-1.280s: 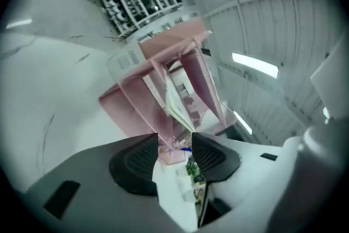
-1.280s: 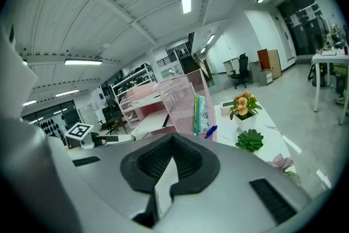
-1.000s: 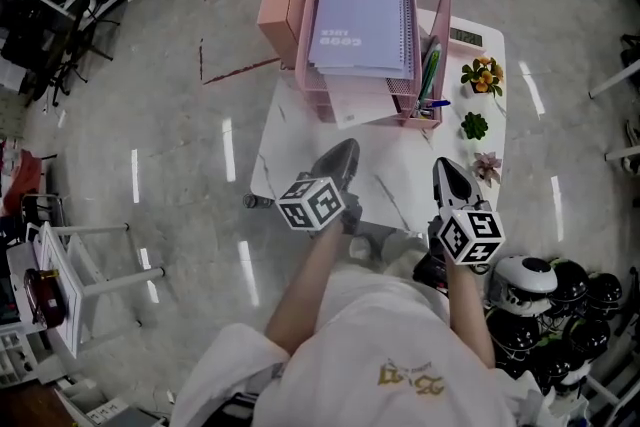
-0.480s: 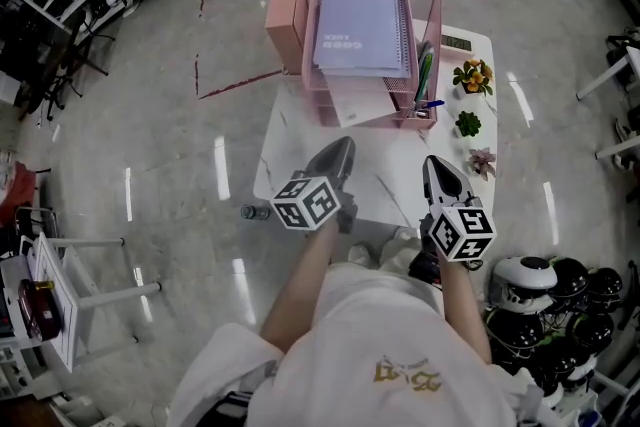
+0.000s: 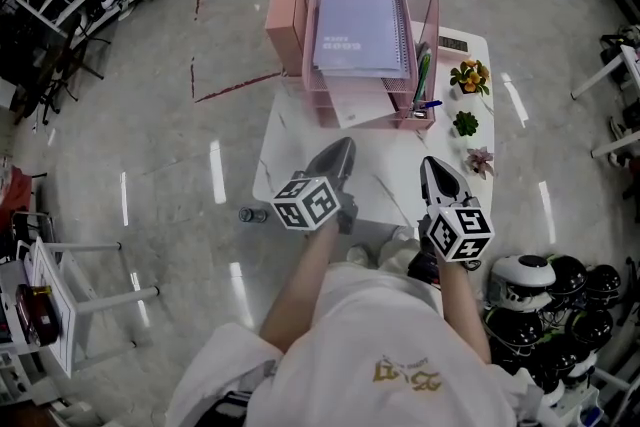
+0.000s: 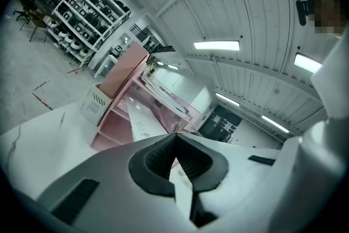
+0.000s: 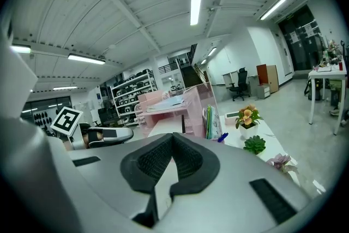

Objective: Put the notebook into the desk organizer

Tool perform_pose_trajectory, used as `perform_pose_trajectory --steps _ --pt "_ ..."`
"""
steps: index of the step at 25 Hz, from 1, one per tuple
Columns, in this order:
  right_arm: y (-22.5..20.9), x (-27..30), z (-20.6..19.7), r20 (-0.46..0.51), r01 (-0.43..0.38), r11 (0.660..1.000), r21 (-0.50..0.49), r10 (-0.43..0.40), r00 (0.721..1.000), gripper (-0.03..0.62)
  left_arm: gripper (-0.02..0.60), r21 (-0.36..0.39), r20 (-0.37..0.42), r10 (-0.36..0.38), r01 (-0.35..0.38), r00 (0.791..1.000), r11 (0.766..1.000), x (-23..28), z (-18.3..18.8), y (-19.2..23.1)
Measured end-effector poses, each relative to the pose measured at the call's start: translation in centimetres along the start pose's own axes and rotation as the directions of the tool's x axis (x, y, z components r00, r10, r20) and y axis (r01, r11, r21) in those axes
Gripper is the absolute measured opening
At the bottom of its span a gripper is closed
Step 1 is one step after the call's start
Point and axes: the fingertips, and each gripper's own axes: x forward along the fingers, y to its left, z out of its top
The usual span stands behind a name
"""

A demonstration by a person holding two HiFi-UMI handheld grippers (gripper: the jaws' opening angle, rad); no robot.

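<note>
The lavender spiral notebook (image 5: 360, 30) lies flat on the top tray of the pink desk organizer (image 5: 428, 15) at the far end of the white table (image 5: 290, 140). My left gripper (image 5: 343, 148) hovers over the table's near part, shut and empty, pointing at the organizer. My right gripper (image 5: 431, 166) is beside it on the right, also shut with nothing held. In the left gripper view the jaws (image 6: 175, 138) meet, with the organizer (image 6: 117, 117) ahead. The right gripper view shows closed jaws (image 7: 173, 138) and the organizer (image 7: 191, 103) beyond.
A pink box (image 5: 285, 5) stands against the organizer's left side. Pens (image 5: 426, 75) fill its right compartment and a white sheet (image 5: 355, 107) sticks out of a lower tray. Three small plants (image 5: 468, 75) line the table's right edge. Helmets (image 5: 545, 285) lie on the floor.
Both grippers stay shut and empty and have barely moved. The head view has shifted a little, so the table and organizer sit slightly differently in the picture.
</note>
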Motion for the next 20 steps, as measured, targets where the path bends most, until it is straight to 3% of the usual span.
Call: perform_pose_trajectory --steps 20 --pt "0.31 -0.17 -0.06 0.002 0.014 1.000 0.002 -0.014 1.000 0.011 0.018 -0.042 -0.012 -0.010 0.010 1.000 0.999 -0.04 -0.25 0.56"
